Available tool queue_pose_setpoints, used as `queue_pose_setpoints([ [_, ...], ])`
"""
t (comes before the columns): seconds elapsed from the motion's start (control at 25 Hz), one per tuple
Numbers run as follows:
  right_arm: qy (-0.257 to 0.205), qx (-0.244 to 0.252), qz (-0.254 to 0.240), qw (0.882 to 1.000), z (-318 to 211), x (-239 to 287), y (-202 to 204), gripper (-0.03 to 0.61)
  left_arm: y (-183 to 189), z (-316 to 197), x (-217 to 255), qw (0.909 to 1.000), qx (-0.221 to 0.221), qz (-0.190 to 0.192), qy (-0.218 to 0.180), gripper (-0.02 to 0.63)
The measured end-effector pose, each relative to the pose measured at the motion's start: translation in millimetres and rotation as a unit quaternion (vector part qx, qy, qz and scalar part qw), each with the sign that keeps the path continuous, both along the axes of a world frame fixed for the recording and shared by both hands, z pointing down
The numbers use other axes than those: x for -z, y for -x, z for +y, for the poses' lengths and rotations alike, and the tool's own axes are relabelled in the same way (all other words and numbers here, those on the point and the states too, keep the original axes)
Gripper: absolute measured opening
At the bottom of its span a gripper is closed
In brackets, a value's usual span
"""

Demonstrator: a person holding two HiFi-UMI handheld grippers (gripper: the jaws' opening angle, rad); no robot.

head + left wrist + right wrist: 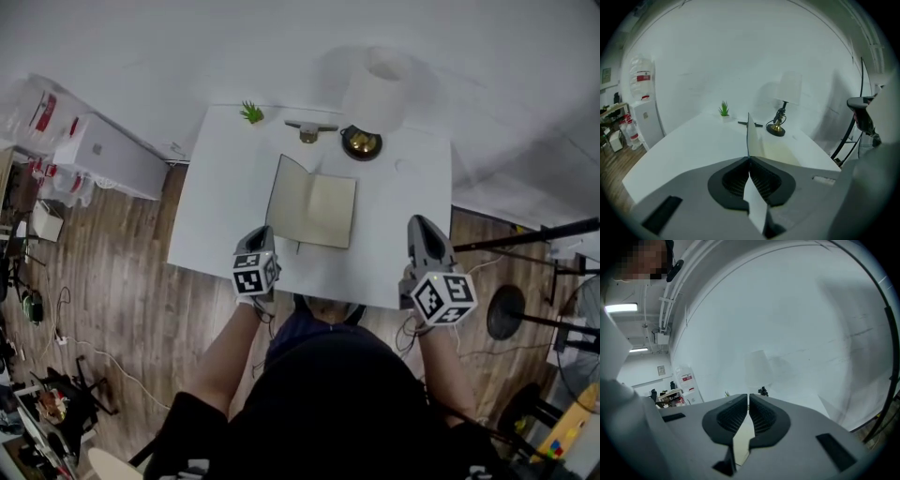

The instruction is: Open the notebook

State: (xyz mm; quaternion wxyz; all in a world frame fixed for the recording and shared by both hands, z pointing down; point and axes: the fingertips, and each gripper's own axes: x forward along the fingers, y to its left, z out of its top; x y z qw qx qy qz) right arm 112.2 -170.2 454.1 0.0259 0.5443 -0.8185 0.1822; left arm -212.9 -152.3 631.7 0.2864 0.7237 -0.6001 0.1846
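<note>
The notebook [323, 214] lies open on the white table [220, 202], its left cover [279, 192] standing up at an angle. My left gripper [258, 234] is just off the notebook's near left corner, shut and empty. In the left gripper view the upright cover [752, 136] rises straight ahead of the left gripper [750, 159], with the cream page [780, 152] to its right. My right gripper [420, 225] hovers over the table's near right corner, away from the notebook. In the right gripper view the right gripper [748, 396] shows only a thin slit between its jaws, with nothing in it.
A white-shaded lamp [380, 86] with a dark round base [361, 143] stands at the table's far edge. Beside it are a small metal object [309, 129] and a green plant [251, 113]. A water dispenser [108, 155] stands left; stands and cables [534, 309] are on the floor right.
</note>
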Motion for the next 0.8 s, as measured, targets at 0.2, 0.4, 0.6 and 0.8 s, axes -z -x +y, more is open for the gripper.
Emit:
queue_pose_setpoints([
  [0.2, 0.014, 0.009, 0.002, 1.0, -2.3, -5.6, 15.3, 0.017, 26.8, 2.5, -19.7, 0.9996, 0.021, -0.008, 0.02, 0.012],
  [0.4, 0.027, 0.003, 0.008, 1.0, -9.4, -16.4, 17.9, 0.015, 45.5, -3.9, -48.5, 0.9983, 0.033, -0.016, 0.046, 0.017],
  [0.6, 0.044, -0.006, 0.014, 0.999, -16.4, -28.7, 20.0, 0.015, 57.7, -8.7, -80.6, 0.9962, 0.029, -0.027, 0.078, 0.026],
  [0.8, 0.056, -0.015, 0.018, 0.998, -18.5, -39.6, 20.1, 0.015, 64.8, -12.9, -105.8, 0.9932, 0.033, -0.037, 0.105, 0.033],
])
